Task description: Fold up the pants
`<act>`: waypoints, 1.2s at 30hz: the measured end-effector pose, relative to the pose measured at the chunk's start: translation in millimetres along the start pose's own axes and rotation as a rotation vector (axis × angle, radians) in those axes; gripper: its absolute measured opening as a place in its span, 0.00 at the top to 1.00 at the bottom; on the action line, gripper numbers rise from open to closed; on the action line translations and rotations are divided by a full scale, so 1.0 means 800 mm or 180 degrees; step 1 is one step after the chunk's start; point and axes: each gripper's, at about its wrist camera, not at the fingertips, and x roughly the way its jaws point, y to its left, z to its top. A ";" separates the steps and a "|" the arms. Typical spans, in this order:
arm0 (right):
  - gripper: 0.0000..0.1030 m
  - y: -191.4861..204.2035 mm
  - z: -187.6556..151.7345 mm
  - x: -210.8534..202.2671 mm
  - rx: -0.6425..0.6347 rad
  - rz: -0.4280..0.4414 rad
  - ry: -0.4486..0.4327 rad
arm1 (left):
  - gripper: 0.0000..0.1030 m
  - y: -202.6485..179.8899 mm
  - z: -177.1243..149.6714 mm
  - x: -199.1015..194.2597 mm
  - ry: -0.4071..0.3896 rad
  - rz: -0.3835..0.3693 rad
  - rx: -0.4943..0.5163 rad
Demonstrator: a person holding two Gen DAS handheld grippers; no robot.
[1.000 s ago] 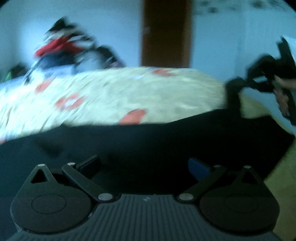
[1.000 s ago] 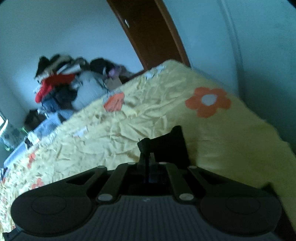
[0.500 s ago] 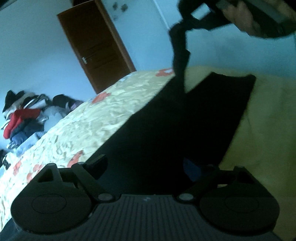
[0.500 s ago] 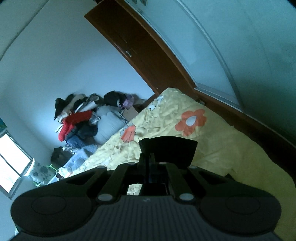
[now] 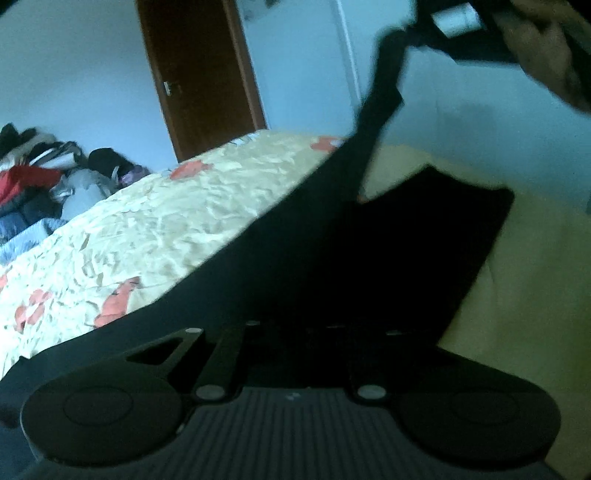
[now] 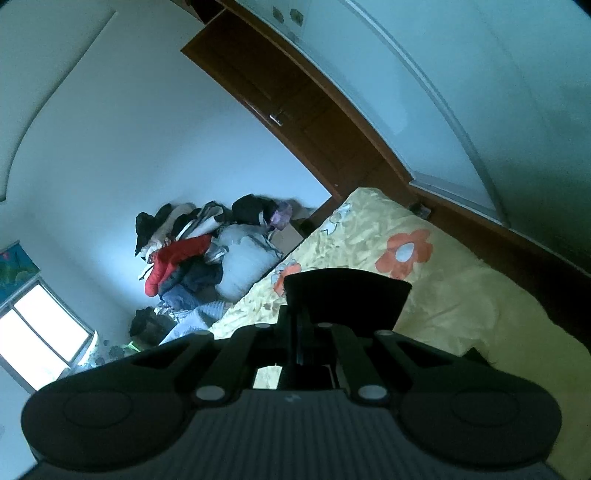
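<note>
Black pants (image 5: 369, 258) lie spread on the yellow flowered bedsheet (image 5: 166, 229). My left gripper (image 5: 317, 317) sits low on the near edge of the pants. Its jaws are closing, drawn together with black cloth between them, and the fingertips are lost in the dark fabric. At the top right a hand (image 5: 546, 55) holds my right gripper (image 5: 417, 33), which lifts one corner of the pants in a taut strip. In the right wrist view my right gripper (image 6: 301, 321) is shut on a black flap of the pants (image 6: 351, 295) above the bedsheet (image 6: 461, 295).
A brown door (image 5: 199, 74) stands behind the bed. A heap of clothes (image 5: 33, 184) lies beyond the bed's far left side, and the same heap of clothes (image 6: 184, 254) shows in the right wrist view. A window (image 6: 37, 332) is at the lower left there.
My left gripper's jaws went from wide apart to drawn together on the pants. The right gripper rose and lifted its corner of the pants off the bed.
</note>
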 end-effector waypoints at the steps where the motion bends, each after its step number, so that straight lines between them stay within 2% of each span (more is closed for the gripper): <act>1: 0.97 -0.004 -0.001 -0.002 0.0034 0.0000 -0.0008 | 0.92 0.008 0.002 -0.005 -0.0033 -0.0003 -0.0072; 5: 0.97 -0.028 -0.009 -0.014 0.0182 0.0038 -0.0024 | 0.93 0.041 0.011 -0.034 -0.0146 -0.0120 -0.0366; 8: 0.97 -0.065 -0.025 -0.019 0.0395 -0.0112 0.0103 | 0.93 0.049 0.007 -0.038 -0.0015 -0.0236 -0.0408; 10: 0.97 -0.095 -0.035 -0.013 0.0647 -0.0207 0.0247 | 0.92 0.056 0.003 -0.033 0.0106 -0.0380 -0.0582; 12: 0.97 -0.107 -0.036 -0.002 0.0803 -0.0193 0.0326 | 0.93 0.067 0.004 -0.027 0.0138 -0.0384 -0.0801; 14: 0.97 -0.095 -0.027 0.006 0.0741 -0.0121 0.0284 | 0.93 0.078 0.016 -0.031 0.0008 -0.0219 -0.0869; 16: 0.97 -0.070 -0.013 0.002 0.0597 0.0137 0.0113 | 0.94 0.081 0.029 -0.046 -0.0139 -0.0131 -0.0837; 19: 0.97 -0.052 -0.009 -0.022 0.0352 0.0236 -0.0052 | 0.93 0.082 0.039 -0.058 -0.0153 -0.0241 -0.0761; 21: 0.97 -0.070 -0.022 -0.034 0.0414 0.0069 0.0027 | 0.93 0.073 0.031 -0.056 -0.0014 -0.0396 -0.0762; 24: 0.97 -0.119 -0.056 -0.042 0.0556 -0.0401 0.0263 | 0.93 0.050 0.003 -0.045 0.0260 -0.0527 -0.0652; 27: 0.97 -0.161 -0.088 -0.048 0.0857 -0.0550 0.0410 | 0.94 0.037 -0.023 -0.036 0.0436 -0.0586 -0.0637; 30: 0.97 -0.165 -0.102 -0.053 0.0856 -0.0594 0.0420 | 0.94 0.038 -0.031 -0.040 0.0442 -0.0586 -0.0662; 36: 0.97 -0.145 -0.101 -0.047 0.0596 -0.0741 0.0384 | 0.94 0.041 -0.035 -0.046 0.0451 -0.0615 -0.0651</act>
